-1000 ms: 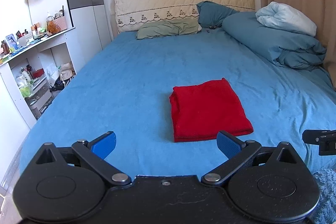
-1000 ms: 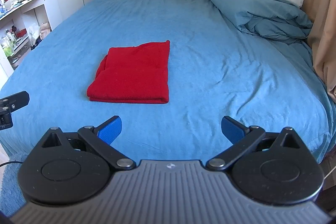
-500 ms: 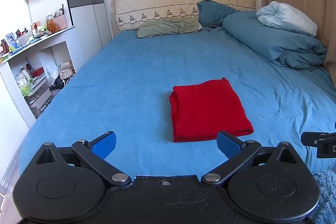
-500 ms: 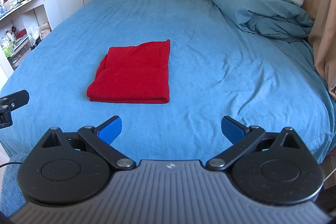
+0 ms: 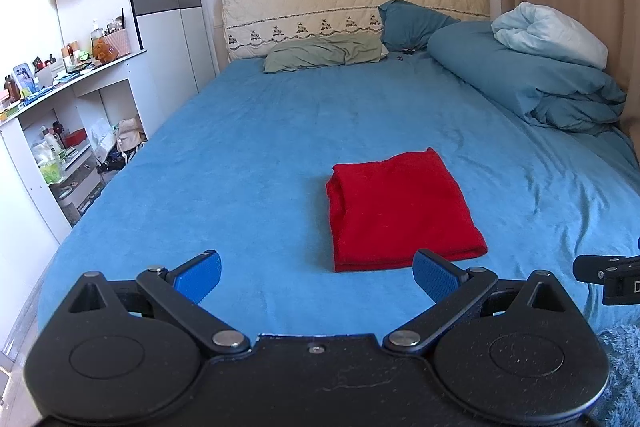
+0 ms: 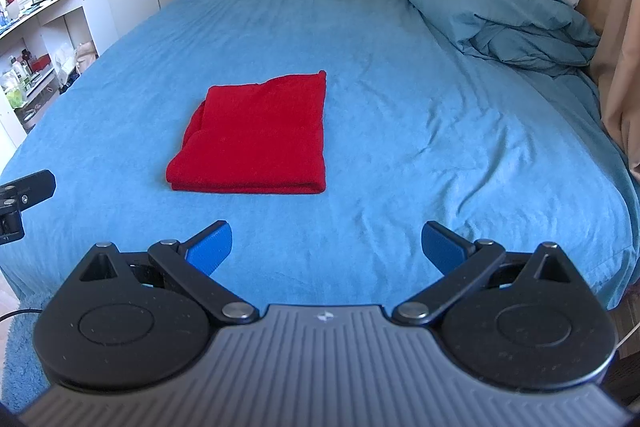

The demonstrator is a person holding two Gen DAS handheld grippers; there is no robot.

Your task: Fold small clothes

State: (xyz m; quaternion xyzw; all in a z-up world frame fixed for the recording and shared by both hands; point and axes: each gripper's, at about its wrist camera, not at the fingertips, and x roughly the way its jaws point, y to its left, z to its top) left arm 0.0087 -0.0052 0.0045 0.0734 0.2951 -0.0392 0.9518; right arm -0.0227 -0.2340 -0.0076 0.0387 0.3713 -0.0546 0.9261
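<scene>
A red garment [image 5: 398, 209] lies folded into a neat rectangle on the blue bed sheet [image 5: 248, 155]; it also shows in the right wrist view [image 6: 260, 139]. My left gripper [image 5: 318, 277] is open and empty, held back near the foot of the bed, short of the garment's near edge. My right gripper [image 6: 326, 247] is open and empty, also back from the garment, which lies ahead and to its left. Neither gripper touches the cloth.
A bunched blue duvet [image 5: 532, 83] and pillows [image 5: 324, 53] lie at the head and right side of the bed. White shelves [image 5: 60, 131] with clutter stand at the left. A curtain [image 6: 616, 27] hangs at the right. A fluffy blue rug [image 5: 624, 367] lies by the bed's foot.
Both grippers have hardly moved; the view has shifted slightly. The red garment lies as it did.
</scene>
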